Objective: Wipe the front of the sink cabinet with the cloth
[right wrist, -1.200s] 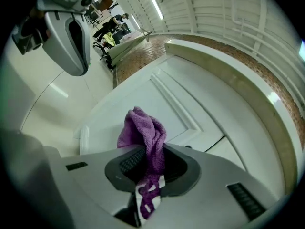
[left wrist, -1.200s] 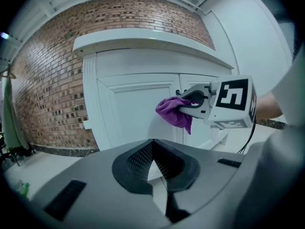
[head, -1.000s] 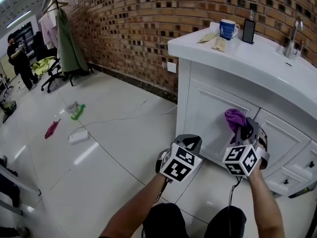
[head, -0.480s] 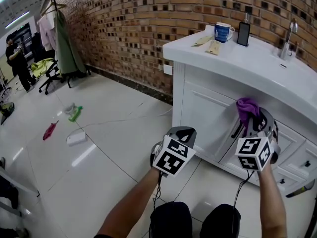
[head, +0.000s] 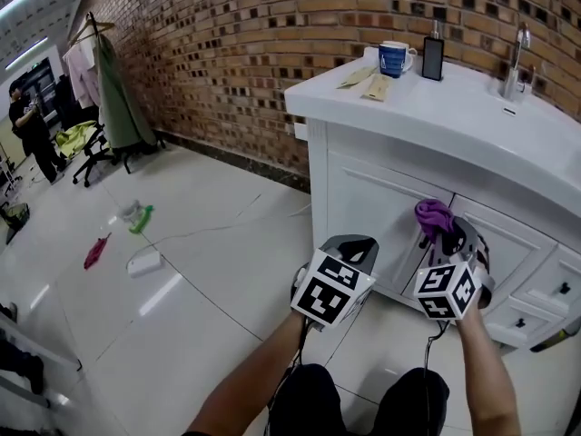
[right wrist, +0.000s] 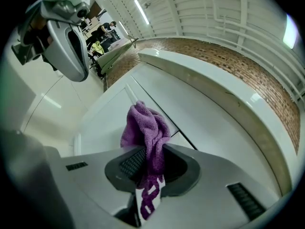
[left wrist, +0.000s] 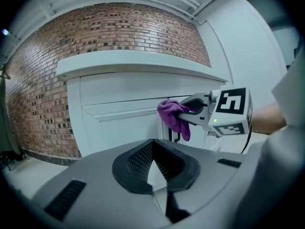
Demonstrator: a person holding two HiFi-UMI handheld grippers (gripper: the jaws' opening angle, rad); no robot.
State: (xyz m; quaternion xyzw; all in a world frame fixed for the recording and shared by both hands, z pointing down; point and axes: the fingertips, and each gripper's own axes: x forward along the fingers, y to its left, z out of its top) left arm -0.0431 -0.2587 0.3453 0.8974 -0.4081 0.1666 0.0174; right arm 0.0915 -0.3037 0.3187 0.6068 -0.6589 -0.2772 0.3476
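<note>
1. Hidden in the head view behind the marker cubes: the jaws of both grippers. Cut off at that view's right edge: the right end of the sink cabinet (head: 381,212) with its small drawers (head: 545,293).
2. Hard to settle from any view: whether the purple cloth (right wrist: 145,128) presses on the cabinet front or sits just off it.
3. Plain only in the right gripper view: the right gripper (right wrist: 147,168) clenched on the cloth, with a bunch standing up above the jaws and a tail hanging down between them.
4. Plain only in the left gripper view: the left gripper (left wrist: 155,171) with its jaws closed together and nothing between them. Beyond it, seen from the side, the right gripper holding the cloth at the seam between two door panels, under the overhanging countertop (left wrist: 138,66).
5. Seen only from the head view: a blue mug (head: 394,58), a dark bottle (head: 433,57) and a faucet (head: 514,57) on the countertop. Also the brick wall (head: 227,53) behind, small litter on the tiled floor (head: 182,298) to the left, and a person (head: 27,121) standing far left.
6. Both forearms reaching forward and down from the near edge. Left gripper held low before the cabinet's left door, apart from it. Right gripper just to its right, raised to the door front, cloth uppermost.
</note>
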